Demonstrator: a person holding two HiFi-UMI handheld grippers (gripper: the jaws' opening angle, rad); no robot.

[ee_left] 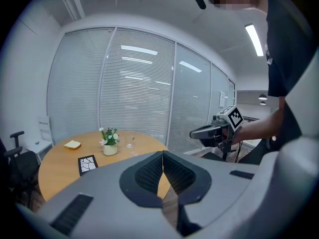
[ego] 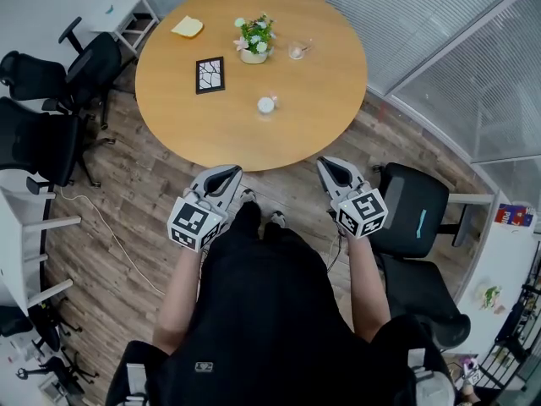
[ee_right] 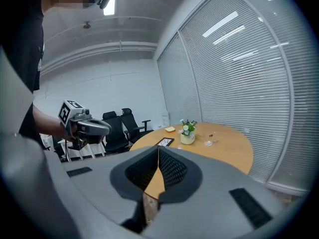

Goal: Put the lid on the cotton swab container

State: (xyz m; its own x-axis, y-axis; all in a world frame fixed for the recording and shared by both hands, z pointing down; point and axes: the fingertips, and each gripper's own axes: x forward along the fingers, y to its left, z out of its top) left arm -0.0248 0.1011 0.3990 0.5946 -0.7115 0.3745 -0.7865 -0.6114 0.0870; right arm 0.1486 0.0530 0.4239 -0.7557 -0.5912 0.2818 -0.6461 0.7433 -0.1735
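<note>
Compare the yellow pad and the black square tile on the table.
The yellow pad is plain and lies near the far edge of the table; the black tile carries a white crackle pattern and sits further in. The pad looks thicker than the tile. Both lie flat, untouched.

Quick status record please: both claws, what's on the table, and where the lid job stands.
left claw: shut, empty, short of the table edge
right claw: shut, empty, short of the table edge
surface: round wooden table
near centre: small white round container
far side: small clear piece, white pot of flowers, black square tile, yellow slab
lid step: not yet begun
</note>
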